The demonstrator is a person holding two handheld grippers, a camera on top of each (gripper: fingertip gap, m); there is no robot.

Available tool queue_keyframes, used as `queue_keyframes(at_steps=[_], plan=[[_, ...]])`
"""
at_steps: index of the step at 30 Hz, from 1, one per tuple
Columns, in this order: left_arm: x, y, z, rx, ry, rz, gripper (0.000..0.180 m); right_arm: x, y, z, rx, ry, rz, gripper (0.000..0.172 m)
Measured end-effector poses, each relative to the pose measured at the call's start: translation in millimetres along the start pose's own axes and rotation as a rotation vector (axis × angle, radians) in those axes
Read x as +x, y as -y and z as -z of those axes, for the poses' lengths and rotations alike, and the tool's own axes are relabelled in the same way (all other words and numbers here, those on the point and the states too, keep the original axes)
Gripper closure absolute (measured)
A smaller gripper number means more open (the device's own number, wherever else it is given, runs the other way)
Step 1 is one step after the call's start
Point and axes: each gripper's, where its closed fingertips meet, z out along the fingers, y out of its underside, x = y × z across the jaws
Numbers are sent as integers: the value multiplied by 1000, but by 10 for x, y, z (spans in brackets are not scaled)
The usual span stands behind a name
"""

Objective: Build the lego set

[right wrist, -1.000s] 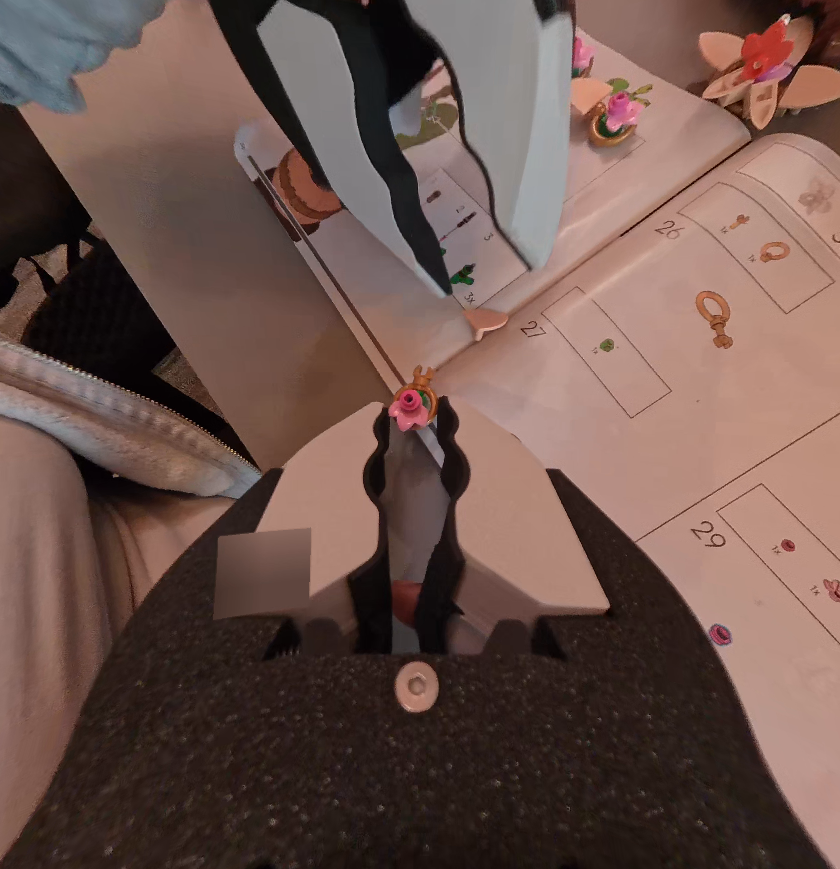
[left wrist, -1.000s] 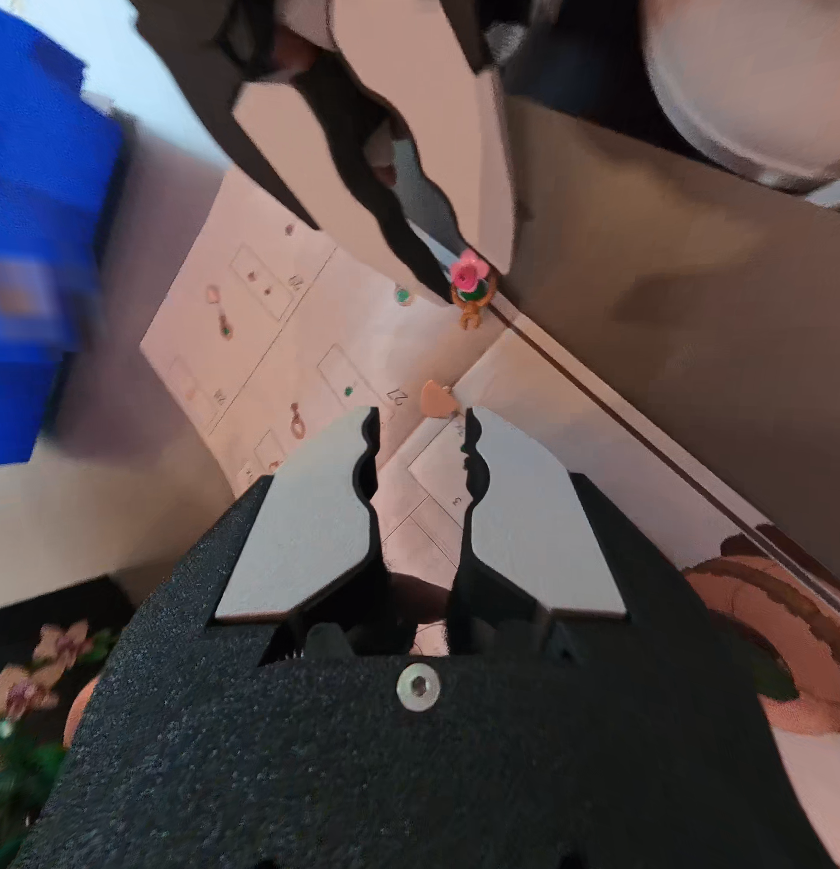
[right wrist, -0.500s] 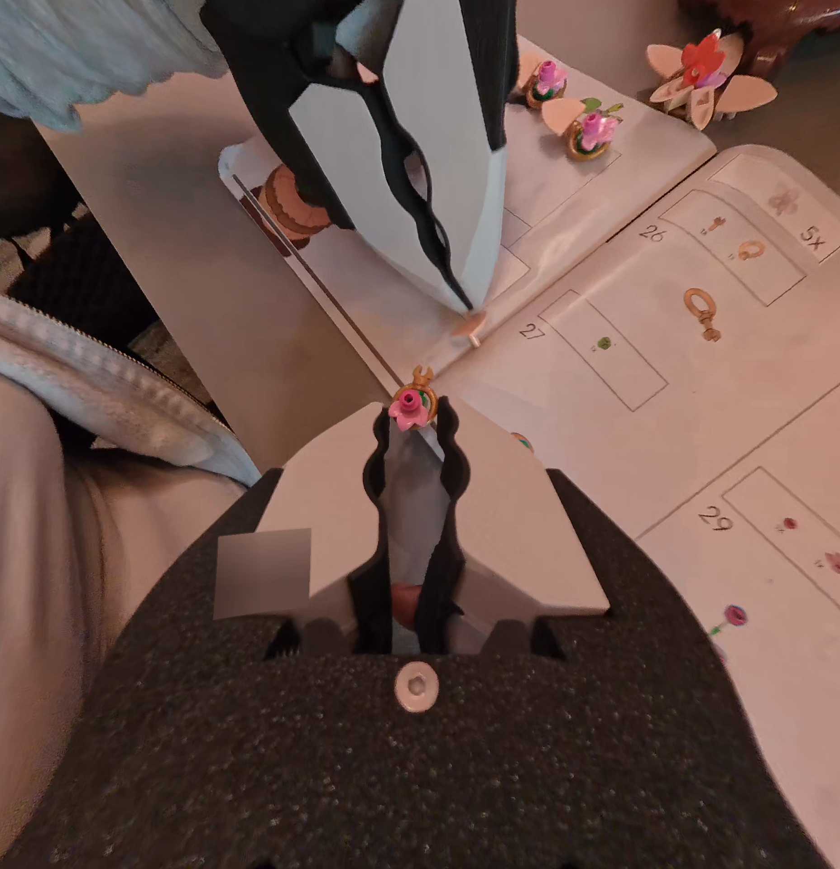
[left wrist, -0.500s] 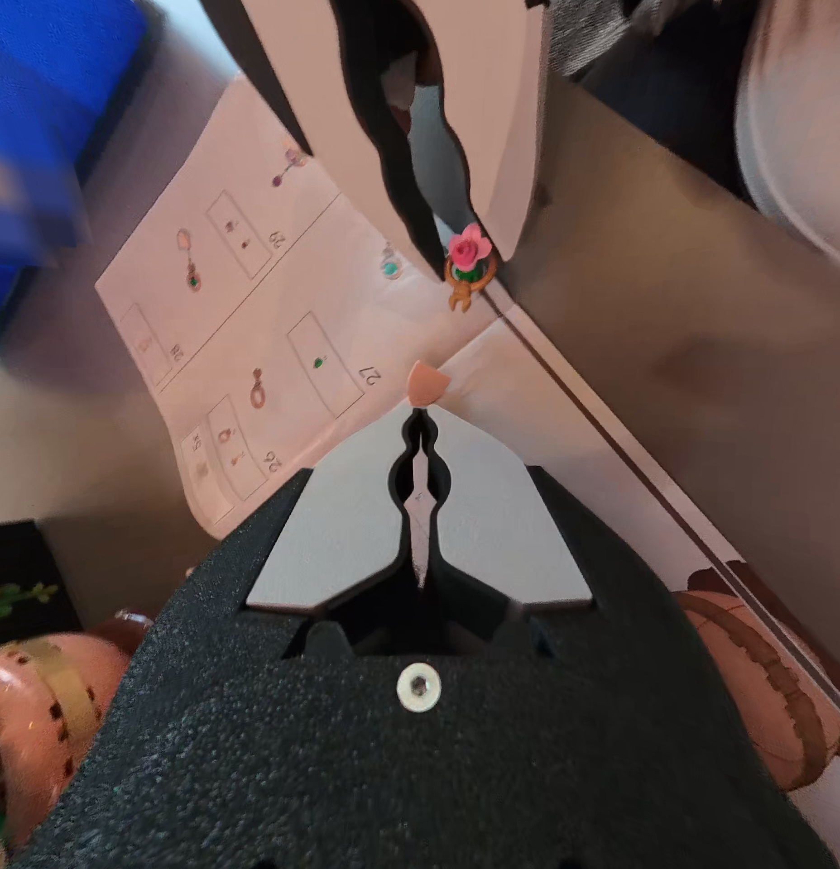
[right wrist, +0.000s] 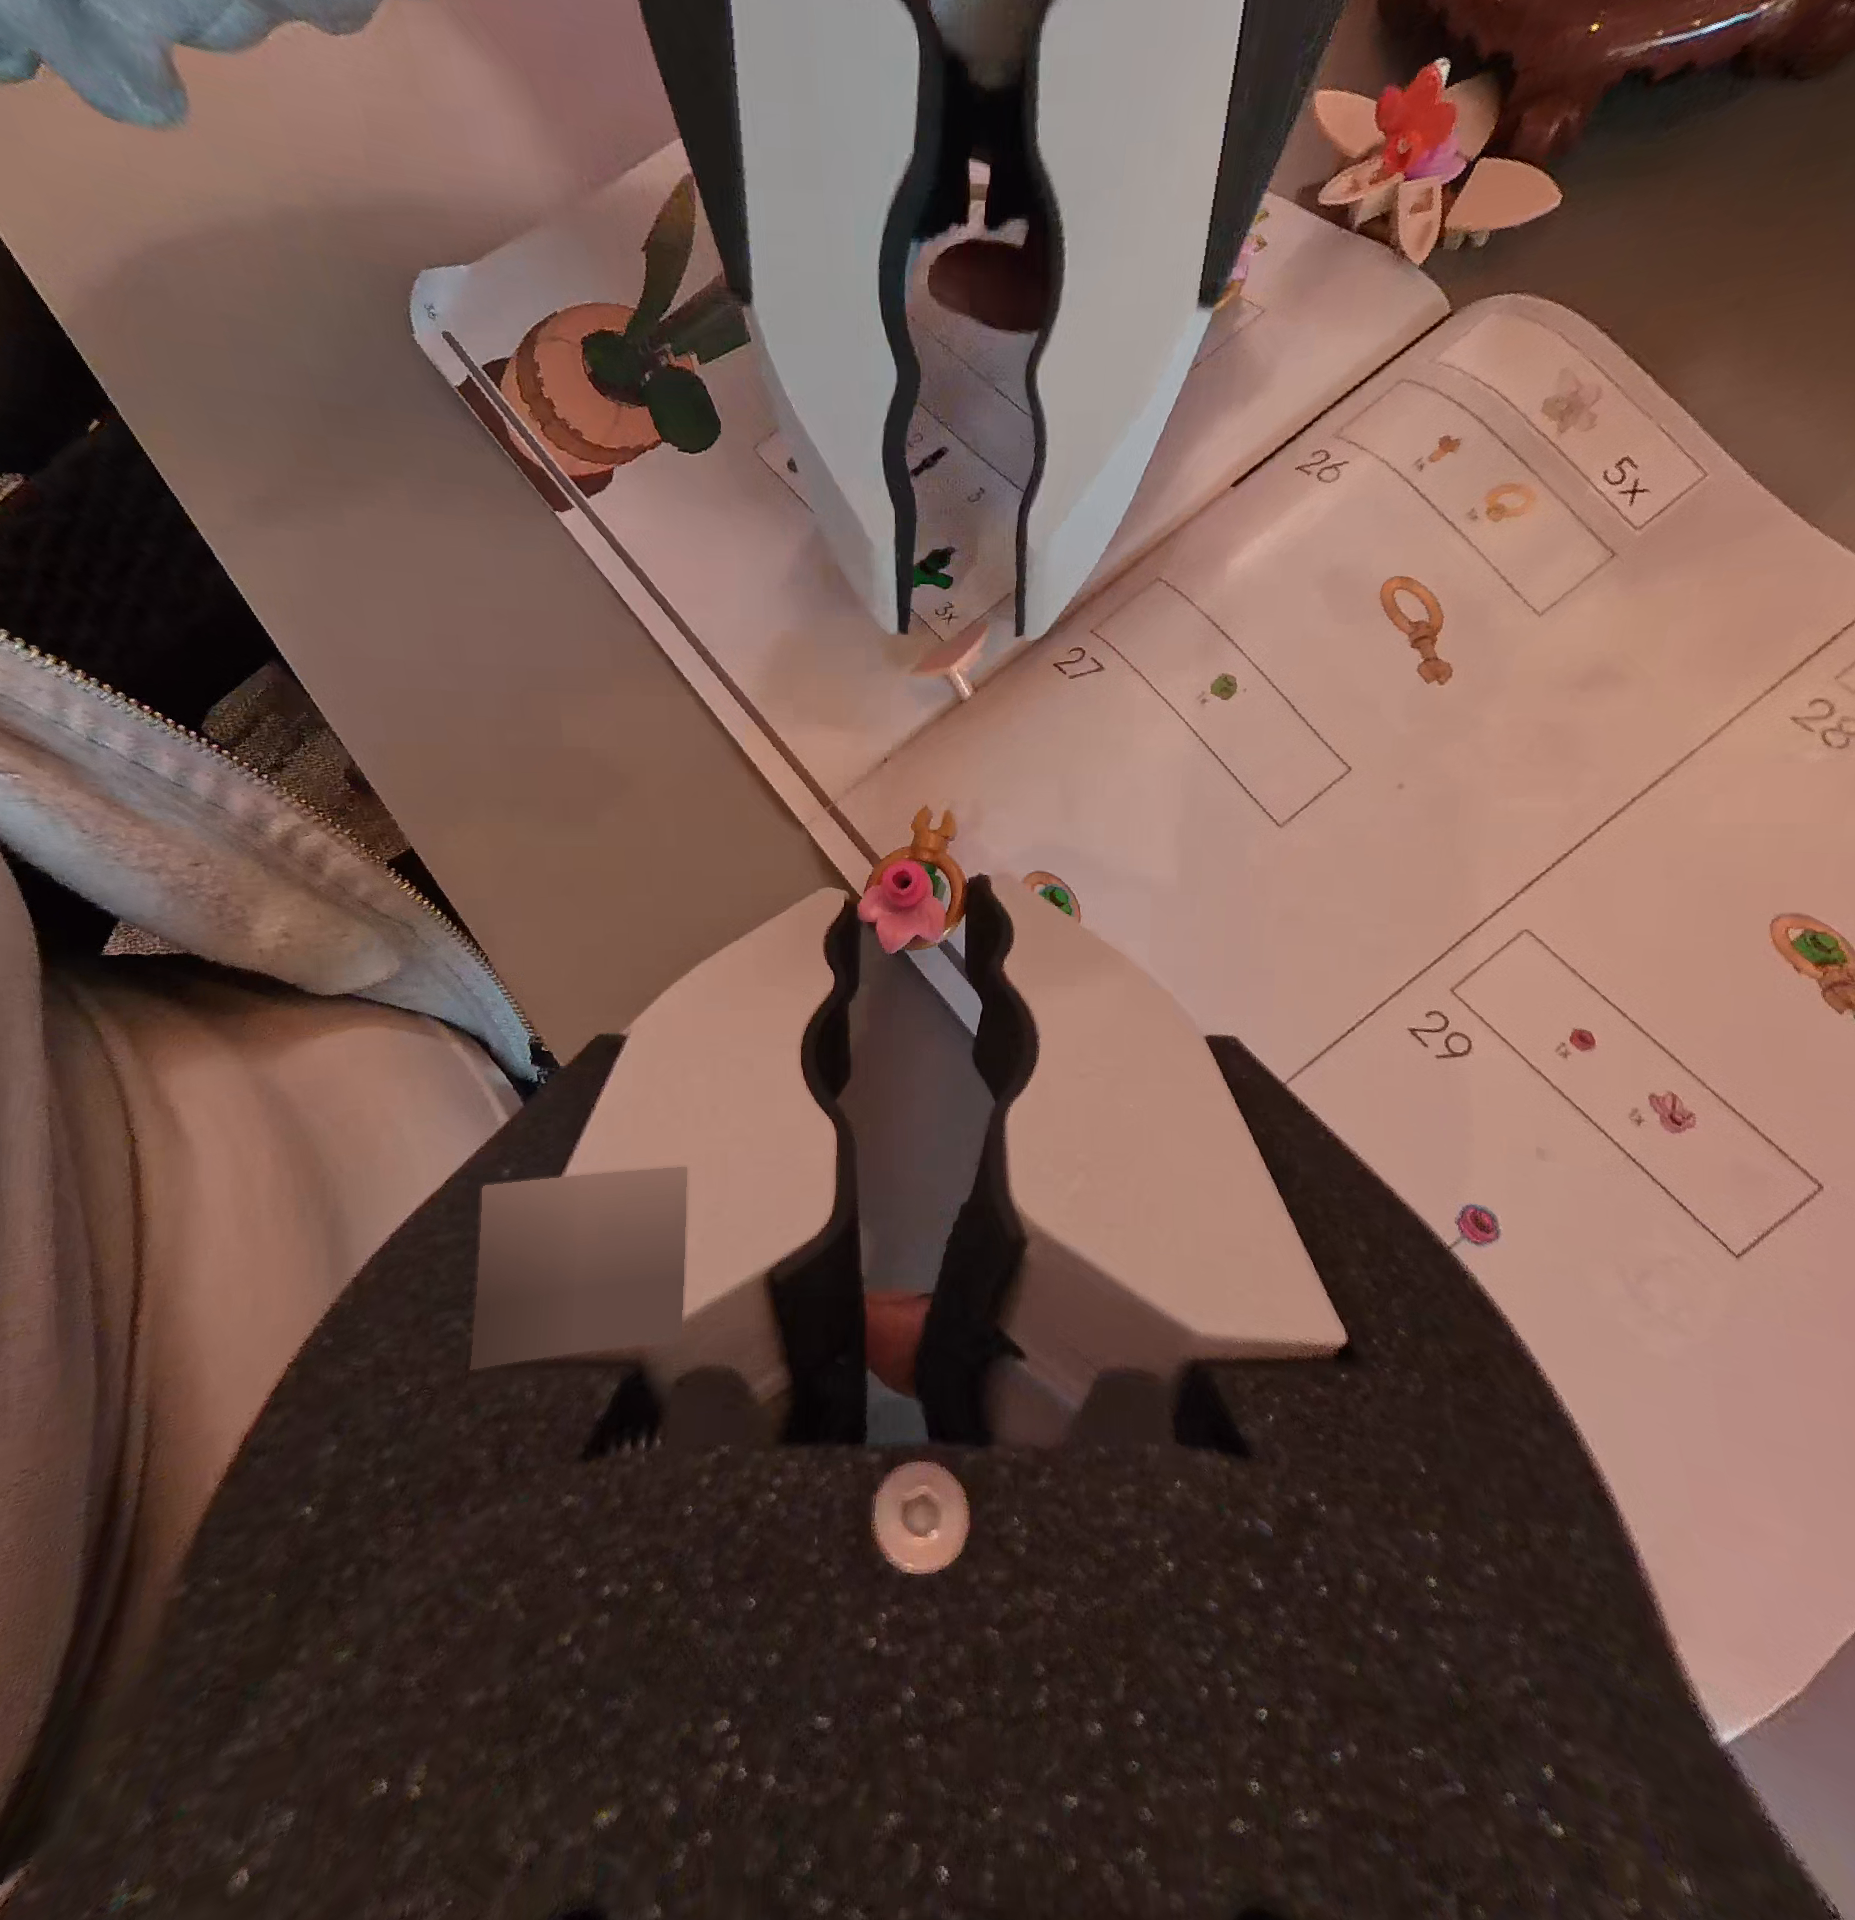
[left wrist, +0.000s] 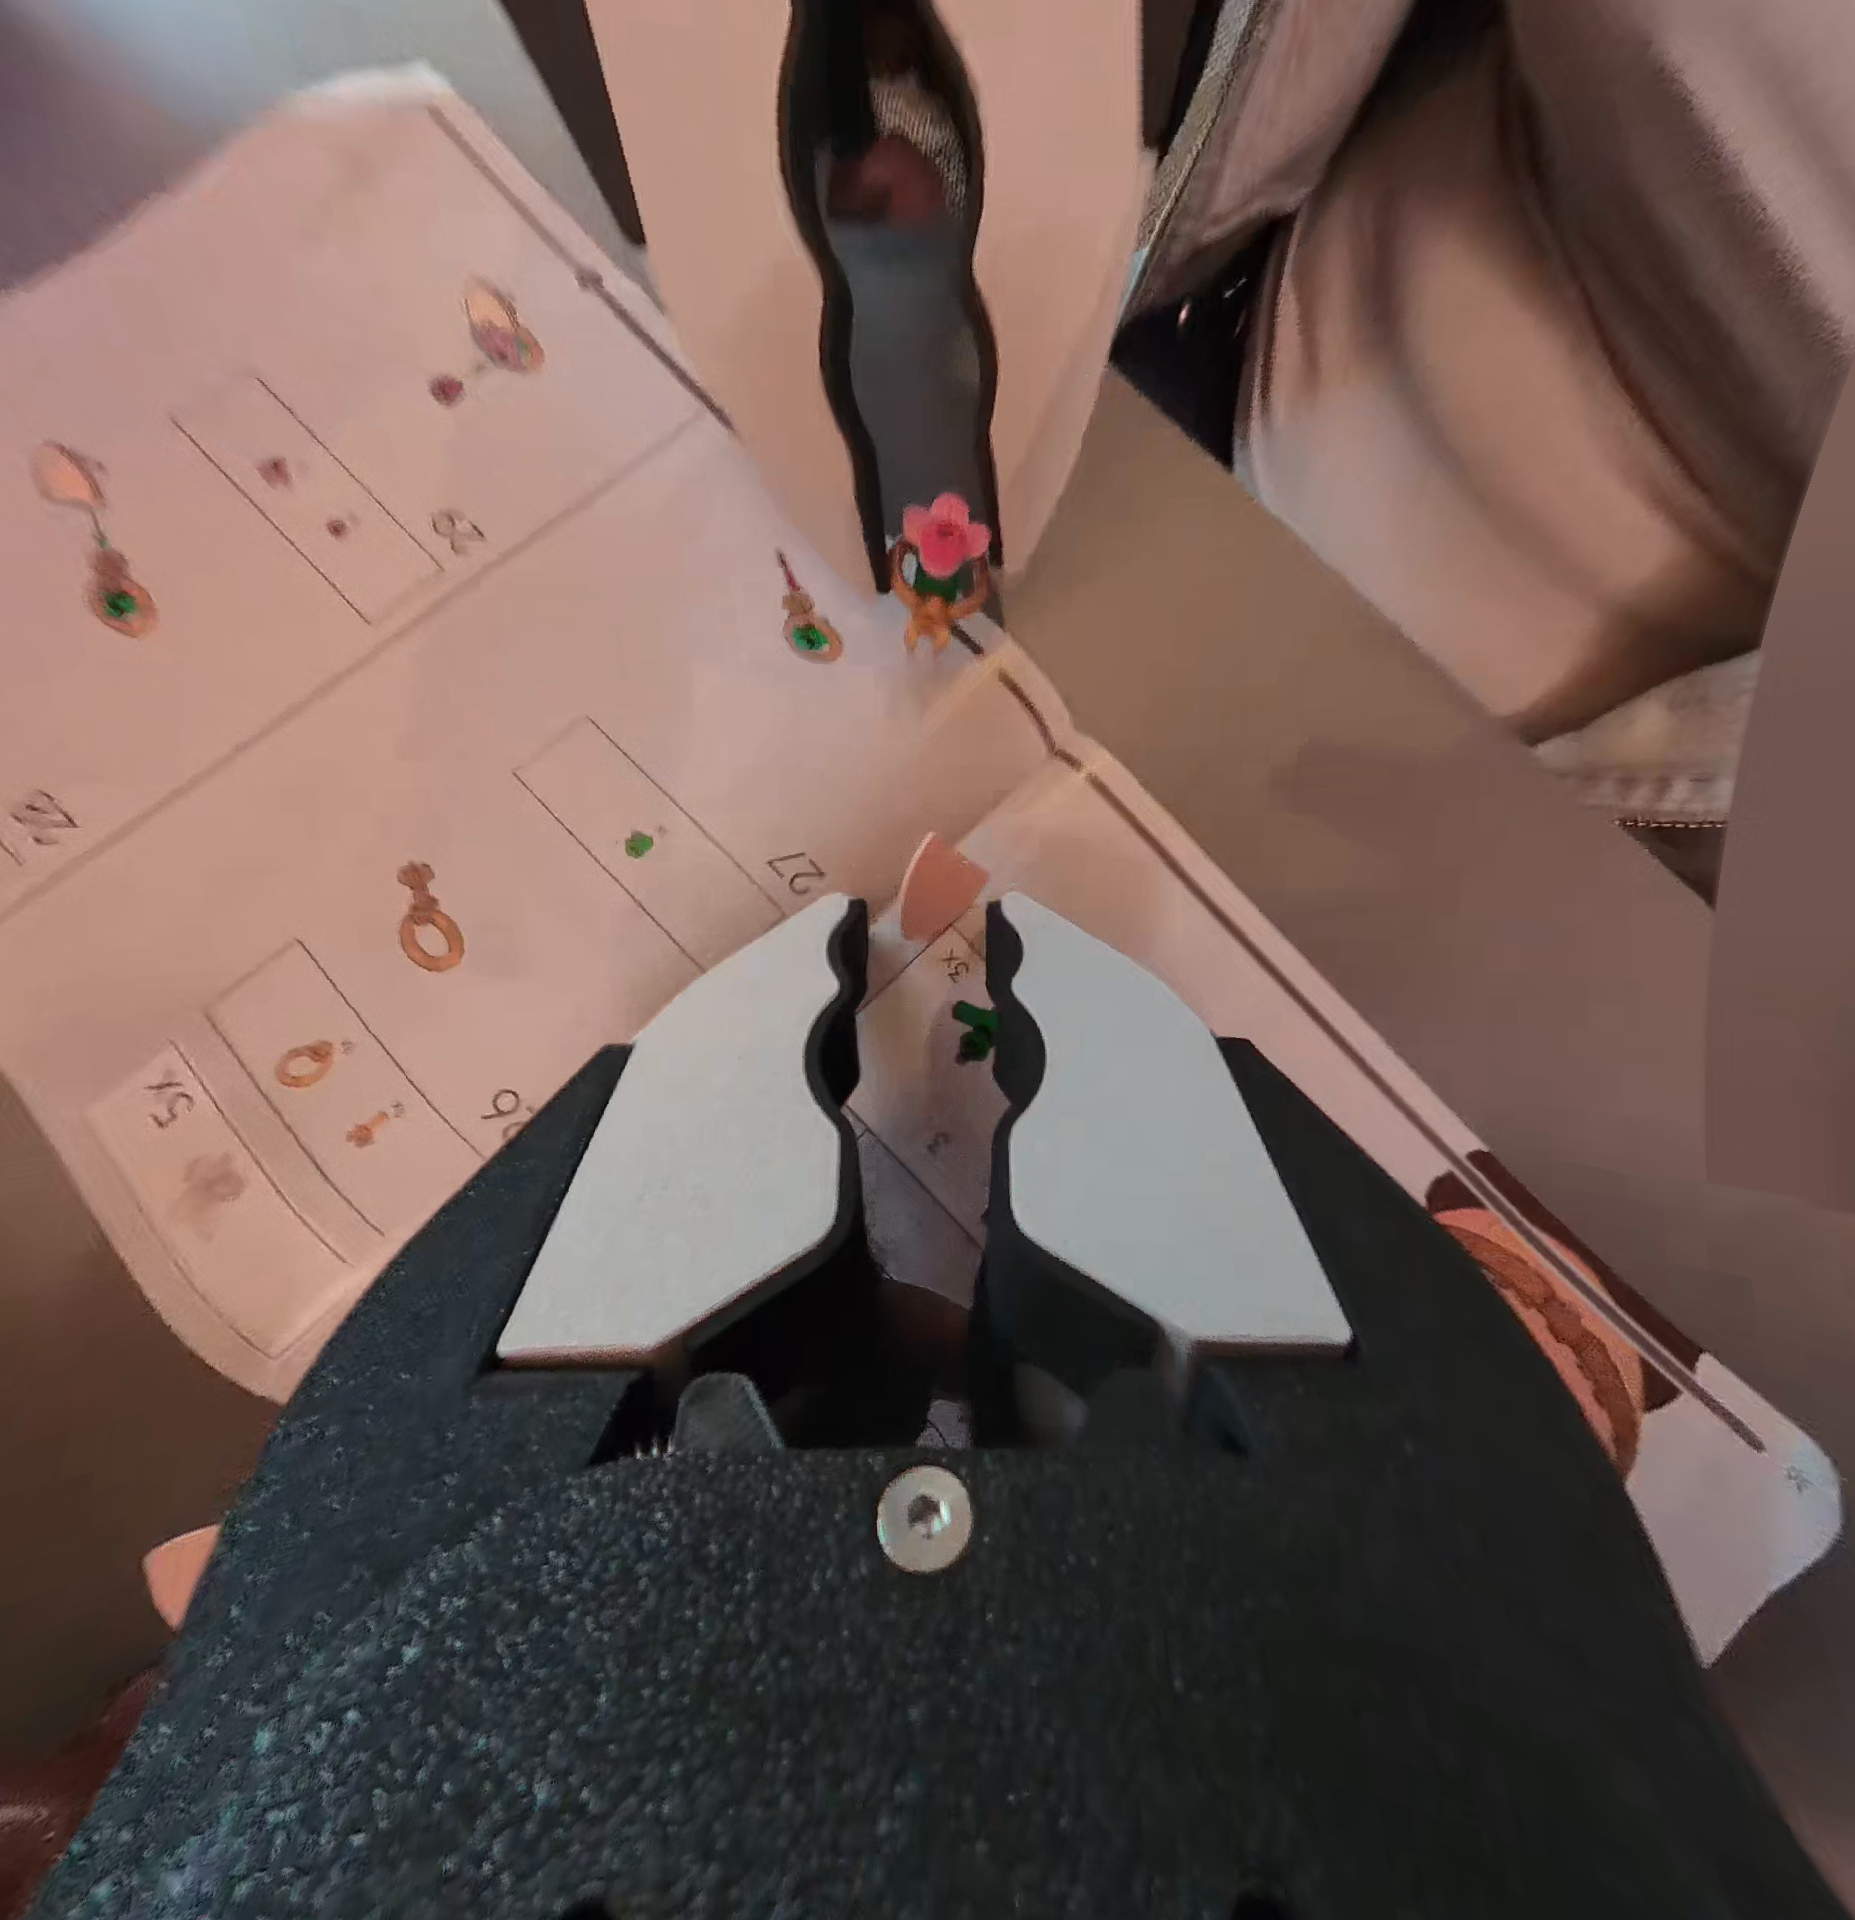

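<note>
Open booklet pages (right wrist: 1525, 831) cover the surface, and honestly the right claw (right wrist: 918, 914) pinching that tiny pink flower piece (right wrist: 902, 912) by its tips could drop it, while the spread left claw (left wrist: 918, 914) might nudge the loose beige petal (left wrist: 938, 896) away.

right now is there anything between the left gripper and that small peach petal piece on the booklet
Nothing visible. The peach petal piece lies on the open instruction booklet, just ahead of the open left gripper, with only bare page between. The right gripper, holding a pink flower piece in a gold ring, is beyond it.
</note>
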Motion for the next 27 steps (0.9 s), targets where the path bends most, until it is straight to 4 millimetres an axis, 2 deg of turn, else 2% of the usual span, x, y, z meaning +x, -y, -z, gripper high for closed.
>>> queue_keyframes(at_steps=[5,8,9,12,15,19,21,23,27], plan=[[-41,8,-63,30,29,116,179,-28,16,-32,22,26,46,154],[19,69,-35,79,34,332,180,-27,32,-34,30,26,180,154],[74,147,-14,146,12,451,180,-7,56,-4,46,12,253,154],[245,485,115,488,-129,833,180,10,152,137,115,15,492,154],[407,523,130,675,-225,1063,180,-59,265,239,200,30,737,154],[618,416,28,730,-237,1102,180,-96,152,116,83,93,902,154],[626,420,54,726,-161,1030,180,-177,132,39,61,142,977,154],[645,358,-19,638,-82,982,180,-270,169,-9,82,172,1060,154],[614,299,-122,573,-2,990,180,-330,206,-120,97,215,1137,154]])
